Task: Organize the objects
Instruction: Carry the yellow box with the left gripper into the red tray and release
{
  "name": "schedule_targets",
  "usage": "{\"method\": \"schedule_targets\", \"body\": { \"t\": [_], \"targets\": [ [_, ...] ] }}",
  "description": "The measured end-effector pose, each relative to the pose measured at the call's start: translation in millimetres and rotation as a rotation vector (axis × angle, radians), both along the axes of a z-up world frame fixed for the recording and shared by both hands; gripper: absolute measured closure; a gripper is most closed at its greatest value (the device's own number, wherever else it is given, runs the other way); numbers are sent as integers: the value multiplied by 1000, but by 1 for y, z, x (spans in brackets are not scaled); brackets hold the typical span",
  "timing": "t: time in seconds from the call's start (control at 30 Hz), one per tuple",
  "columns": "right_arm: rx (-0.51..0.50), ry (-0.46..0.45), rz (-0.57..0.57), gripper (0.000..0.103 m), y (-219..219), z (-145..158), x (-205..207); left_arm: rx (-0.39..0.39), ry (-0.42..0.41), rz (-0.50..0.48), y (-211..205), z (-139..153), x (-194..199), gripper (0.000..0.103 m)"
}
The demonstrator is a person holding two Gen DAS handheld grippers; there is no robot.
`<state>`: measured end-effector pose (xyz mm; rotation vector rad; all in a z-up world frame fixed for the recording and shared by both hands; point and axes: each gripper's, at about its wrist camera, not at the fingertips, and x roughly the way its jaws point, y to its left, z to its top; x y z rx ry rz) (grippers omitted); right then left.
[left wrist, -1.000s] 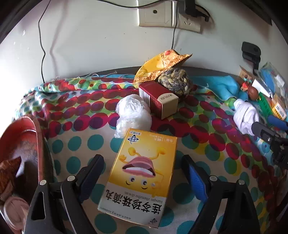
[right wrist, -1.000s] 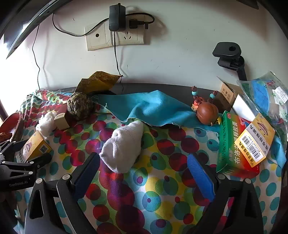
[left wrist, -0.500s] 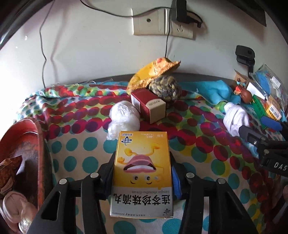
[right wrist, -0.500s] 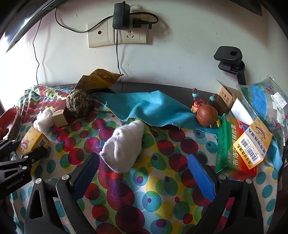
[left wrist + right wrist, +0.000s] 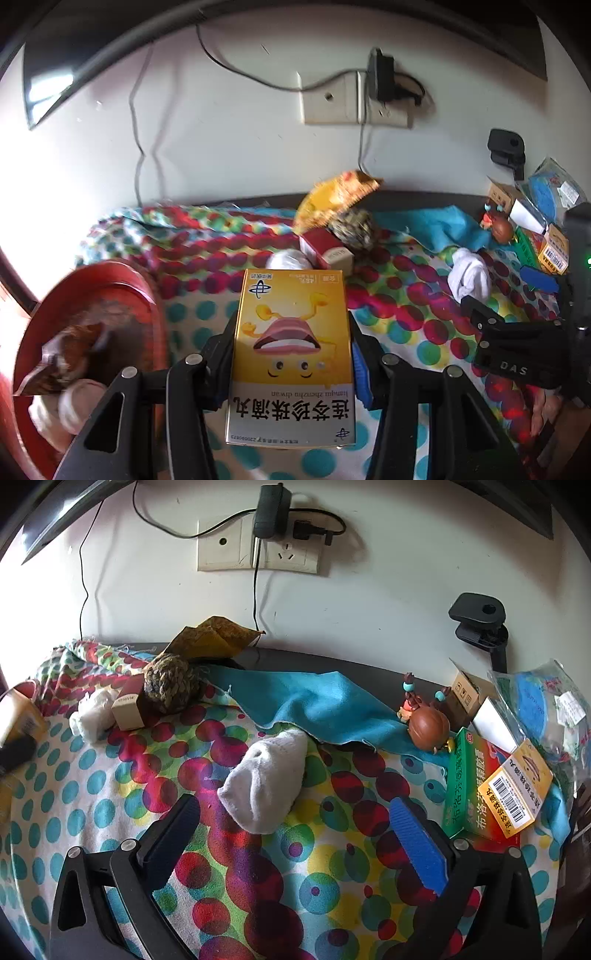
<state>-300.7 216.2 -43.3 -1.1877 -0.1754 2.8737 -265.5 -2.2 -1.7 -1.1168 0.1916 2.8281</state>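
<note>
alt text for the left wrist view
The left gripper is shut on a yellow medicine box above a polka-dot tablecloth. A red basket sits left; a white sock lies right.

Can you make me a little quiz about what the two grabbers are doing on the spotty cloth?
1. True or false: the left hand-held gripper is shut on the yellow box.
2. What lies nearest in front of the right hand-held gripper? A) white sock B) rope ball C) green box
3. Fill in: the red tray is seen to the ____ of the yellow box in the left wrist view.

Key: 1 true. 2 A; the right hand-held gripper is open and holds nothing. 3 left.
</note>
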Motion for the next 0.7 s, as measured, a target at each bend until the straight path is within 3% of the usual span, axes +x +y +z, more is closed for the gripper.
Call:
{"method": "schedule_targets", "body": {
  "t": [0.33, 0.7],
  "targets": [
    [56, 1, 34, 0, -13, 0, 0, 6, 35, 158, -83, 25, 20, 52],
    [76, -17, 60, 0, -20, -3, -2, -20, -9, 477, -250, 17, 51, 52]
  ]
}}
